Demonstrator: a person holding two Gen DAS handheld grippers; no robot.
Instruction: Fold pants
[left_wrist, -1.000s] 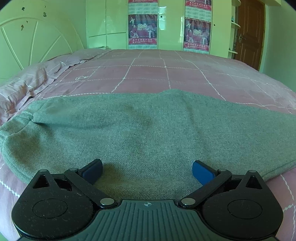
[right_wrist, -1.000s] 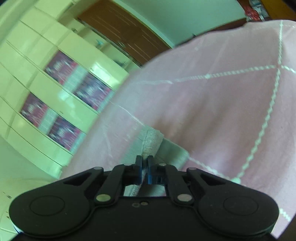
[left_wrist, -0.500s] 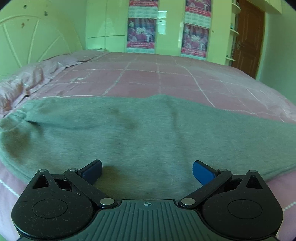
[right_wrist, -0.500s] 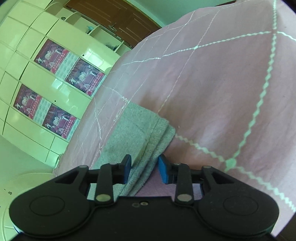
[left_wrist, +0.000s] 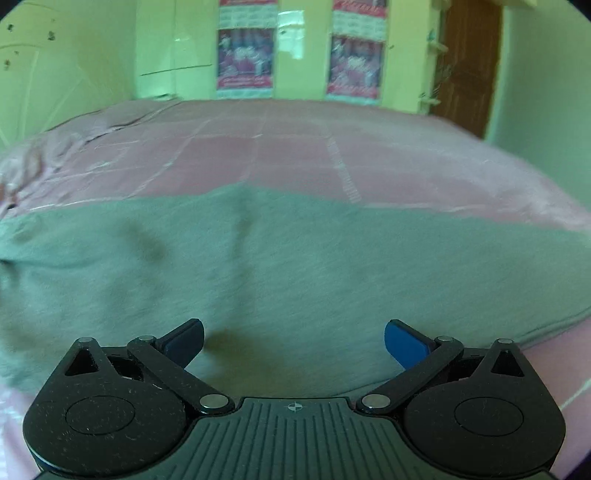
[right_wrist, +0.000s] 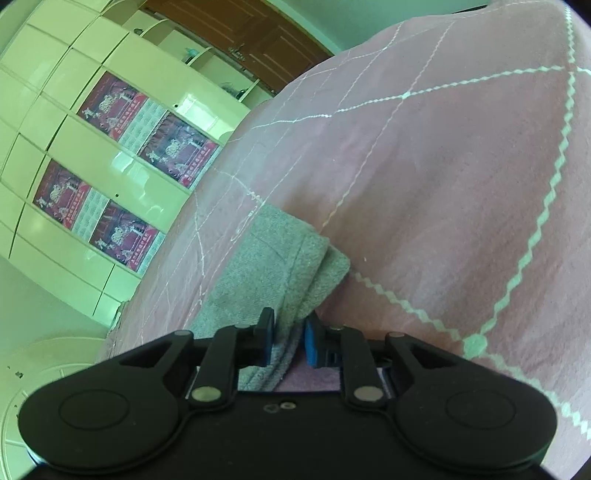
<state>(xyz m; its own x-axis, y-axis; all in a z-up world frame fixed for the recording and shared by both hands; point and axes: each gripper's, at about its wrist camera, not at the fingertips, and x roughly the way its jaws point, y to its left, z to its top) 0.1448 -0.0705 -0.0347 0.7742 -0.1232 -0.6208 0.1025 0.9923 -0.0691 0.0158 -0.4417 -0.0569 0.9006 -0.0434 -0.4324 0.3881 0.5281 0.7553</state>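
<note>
**Pants flat on bed, right gripper loosened at hem**

Left wrist view: grey pants (left_wrist: 295, 266) spread wide across pink bedspread (left_wrist: 295, 155); left gripper (left_wrist: 294, 341) spread wide, empty, over the cloth. Only the right wrist view shows the folded leg end (right_wrist: 291, 266); right gripper (right_wrist: 289, 341) straddles its edge, jaws parted, not pinching. A second ago they were clamped shut; left view now blurred, otherwise unchanged.

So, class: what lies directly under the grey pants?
The grey pants lie on the pink quilted bedspread, which shows around them. The bedspread beneath the fabric is covered, so anything there cannot be seen.
</note>
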